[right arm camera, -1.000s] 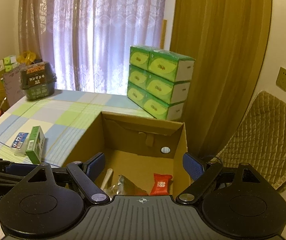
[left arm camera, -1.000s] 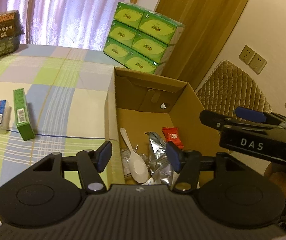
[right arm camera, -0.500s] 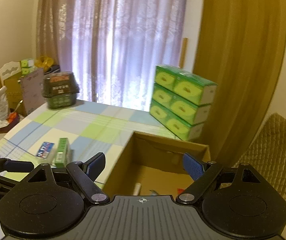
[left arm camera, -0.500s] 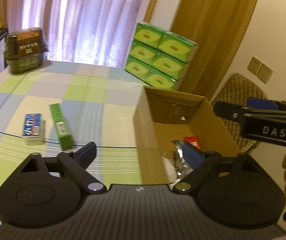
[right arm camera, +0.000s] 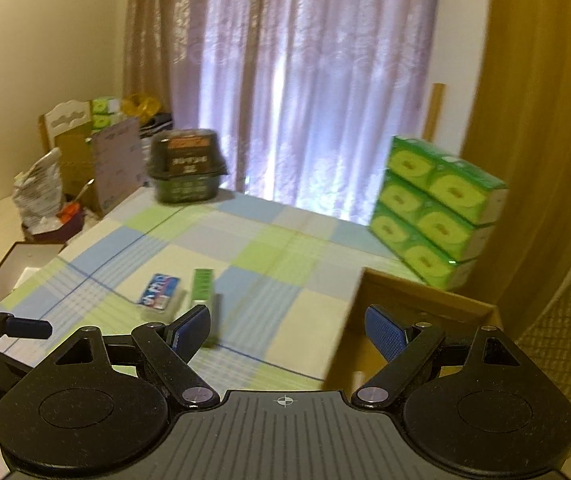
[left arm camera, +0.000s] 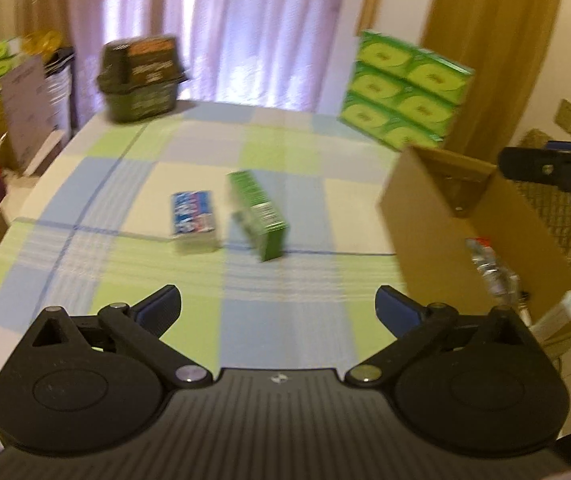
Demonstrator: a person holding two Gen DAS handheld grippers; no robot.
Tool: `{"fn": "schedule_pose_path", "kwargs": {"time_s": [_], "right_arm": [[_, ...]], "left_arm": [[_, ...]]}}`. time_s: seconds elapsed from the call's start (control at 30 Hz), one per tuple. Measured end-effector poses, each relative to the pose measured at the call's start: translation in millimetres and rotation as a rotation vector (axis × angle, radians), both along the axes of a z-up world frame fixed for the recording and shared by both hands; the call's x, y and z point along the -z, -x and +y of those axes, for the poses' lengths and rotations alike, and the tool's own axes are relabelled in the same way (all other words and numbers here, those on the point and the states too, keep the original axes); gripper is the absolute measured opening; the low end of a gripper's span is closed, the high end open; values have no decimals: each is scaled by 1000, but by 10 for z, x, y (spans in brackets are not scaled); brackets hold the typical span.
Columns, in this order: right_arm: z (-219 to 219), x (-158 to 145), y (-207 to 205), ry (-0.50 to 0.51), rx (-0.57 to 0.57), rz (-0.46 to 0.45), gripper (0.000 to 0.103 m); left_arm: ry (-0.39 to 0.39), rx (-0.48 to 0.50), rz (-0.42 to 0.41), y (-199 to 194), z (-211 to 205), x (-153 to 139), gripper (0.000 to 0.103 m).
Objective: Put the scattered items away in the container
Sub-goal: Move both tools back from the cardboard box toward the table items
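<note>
My left gripper point(left arm camera: 277, 312): blue pads spread wide, nothing between them, held above the checked tablecloth point(left arm camera: 189, 152). My right gripper point(right arm camera: 287, 330): pads likewise apart and empty, over the near left corner of the cardboard box point(right arm camera: 425, 308).

Ahead of the left fingers, two items lie on the cloth, just beside each other: a green carton point(left arm camera: 259, 214) resting on a long side, and to its left a small blue-and-white pack point(left arm camera: 194, 218). Motion blur smears both; print unreadable. In the right view the carton's near end is hidden behind my left pad point(right arm camera: 189, 332).

Box stands at the table's right edge. In the left view only a sliver of its inside shows: crinkled silver wrapper point(left arm camera: 493, 272), a scrap of red above it. The box's far side is cut off by the other gripper's black body.

Far end: dark green basket point(left arm camera: 141, 80), stacked green tissue packs point(left arm camera: 405, 92), curtain point(right arm camera: 305, 80).
</note>
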State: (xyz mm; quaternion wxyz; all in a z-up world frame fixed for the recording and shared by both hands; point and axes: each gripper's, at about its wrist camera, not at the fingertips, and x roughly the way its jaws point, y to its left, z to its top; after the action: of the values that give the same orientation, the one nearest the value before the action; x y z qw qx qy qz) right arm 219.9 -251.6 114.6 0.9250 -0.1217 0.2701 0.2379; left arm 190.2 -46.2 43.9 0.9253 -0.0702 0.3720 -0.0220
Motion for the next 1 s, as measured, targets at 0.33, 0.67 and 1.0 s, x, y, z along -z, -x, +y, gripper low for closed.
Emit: {"fn": "schedule_pose_path", "kwargs": {"time_s": [0.33, 0.67, 1.0], "right_arm": [[582, 327, -152, 42, -94, 67, 90], [901, 670, -553, 64, -133, 141, 89], [1137, 967, -1029, 67, -155, 193, 89]], "left_arm": [[-34, -74, 39, -125, 637, 249, 101], [-29, -63, 68, -550, 941, 493, 101], [-44, -22, 60, -935, 942, 695, 101]]}}
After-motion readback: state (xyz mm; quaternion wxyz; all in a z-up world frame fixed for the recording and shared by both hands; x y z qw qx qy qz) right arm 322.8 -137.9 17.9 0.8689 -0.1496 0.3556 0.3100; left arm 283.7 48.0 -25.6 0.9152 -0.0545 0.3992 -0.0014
